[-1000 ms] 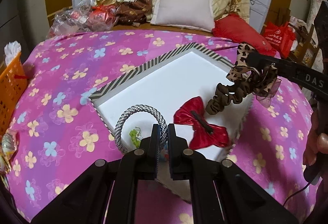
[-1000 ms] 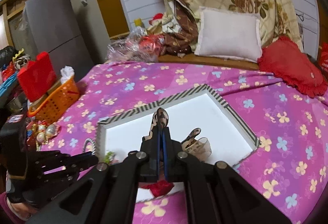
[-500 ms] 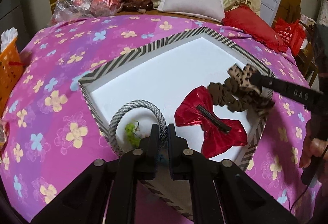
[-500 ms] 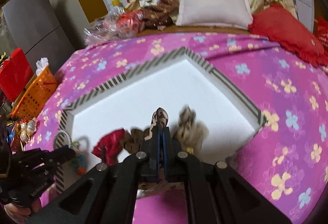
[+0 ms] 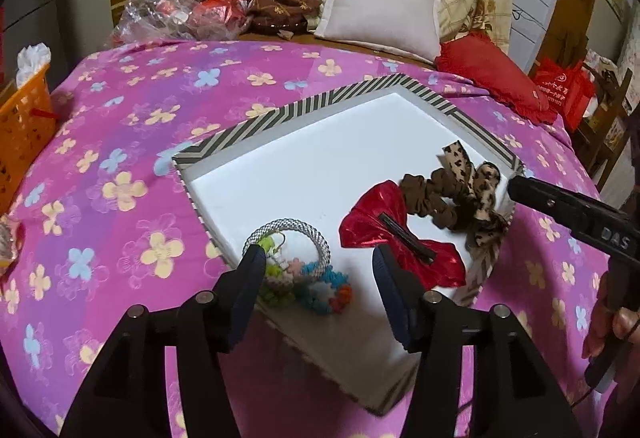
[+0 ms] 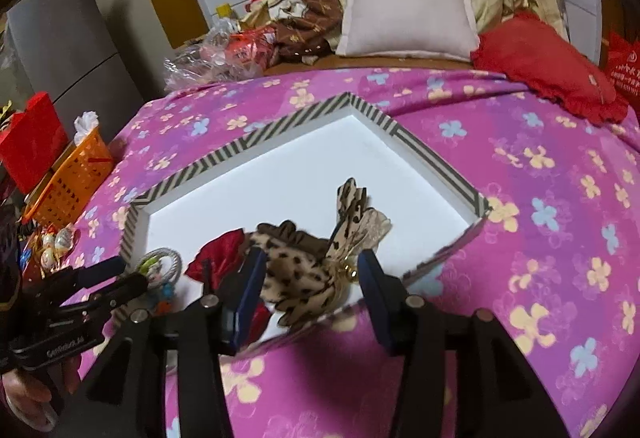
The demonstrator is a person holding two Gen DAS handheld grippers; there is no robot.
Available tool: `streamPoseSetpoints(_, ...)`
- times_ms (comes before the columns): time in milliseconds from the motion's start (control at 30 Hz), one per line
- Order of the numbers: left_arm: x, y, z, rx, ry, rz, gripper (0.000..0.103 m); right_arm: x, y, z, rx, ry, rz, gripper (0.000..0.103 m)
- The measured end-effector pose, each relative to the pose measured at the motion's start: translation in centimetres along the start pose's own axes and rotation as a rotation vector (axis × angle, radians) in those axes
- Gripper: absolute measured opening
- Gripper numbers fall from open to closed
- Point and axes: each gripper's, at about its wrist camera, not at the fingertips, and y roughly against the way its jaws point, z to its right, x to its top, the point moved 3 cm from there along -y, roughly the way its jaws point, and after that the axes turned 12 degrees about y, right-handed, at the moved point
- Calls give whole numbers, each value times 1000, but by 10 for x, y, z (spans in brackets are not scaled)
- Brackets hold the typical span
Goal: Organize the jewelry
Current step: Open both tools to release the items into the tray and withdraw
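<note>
A white striped-rim box [image 5: 280, 115] [image 6: 280, 133] lies on the pink flowered bedspread. In it lie a grey braided bracelet with colourful charms [image 5: 298, 262], a red bow clip [image 5: 396, 234] and a brown leopard-print scrunchie bow [image 5: 460, 197] [image 6: 316, 270]. My left gripper [image 5: 318, 266] is open, its fingers either side of the bracelet. My right gripper [image 6: 310, 272] is open, its fingers either side of the scrunchie bow, which rests in the box's near corner. The bracelet [image 6: 160, 266] and red bow [image 6: 220, 258] also show in the right wrist view.
An orange basket [image 5: 22, 117] [image 6: 70, 173] stands at the bed's left edge. A white pillow [image 5: 380, 17], a red cushion [image 5: 492, 81] and piled fabric and bags [image 5: 192, 13] lie at the back. A red bag [image 5: 564, 89] sits at the right.
Both grippers have opened. The left let go of the bracelet and the right let go of the scrunchie bow; both now lie in the box.
</note>
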Motion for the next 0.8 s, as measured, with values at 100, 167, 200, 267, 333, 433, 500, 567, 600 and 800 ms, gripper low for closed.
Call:
streamPoseSetpoints(100, -4, 14, 2, 11, -17, 24, 49, -7, 19, -12, -3, 32, 20, 61)
streamPoseSetpoints(167, -8, 26, 2, 12, -21, 36, 49, -13, 32, -19, -5, 46, 34, 65)
streamPoseSetpoints(200, -9, 30, 2, 13, -19, 41, 49, -18, 40, -23, -4, 47, 38, 70)
streamPoseSetpoints(267, -14, 41, 2, 21, -20, 48, 49, -25, 50, -29, 1, 47, 39, 75)
streamPoseSetpoints(333, -19, 51, 2, 25, -25, 61, 49, -34, 62, -34, 1, 48, 36, 76)
streamPoseSetpoints(433, -28, 66, 1, 23, -25, 74, 49, -46, 77, -40, -2, 50, 31, 76)
streamPoseSetpoints(500, -33, 74, 1, 17, -23, 76, 49, -53, 86, -43, -3, 48, 31, 76)
streamPoseSetpoints(567, -39, 80, 1, 19, -26, 79, 49, -60, 93, -45, -11, 52, 28, 76)
streamPoseSetpoints(600, -42, 83, 1, 24, -27, 81, 49, -64, 97, -47, -19, 56, 24, 76)
streamPoseSetpoints(800, -58, 100, 3, 41, -41, 99, 49, -81, 114, -52, -34, 60, 18, 76)
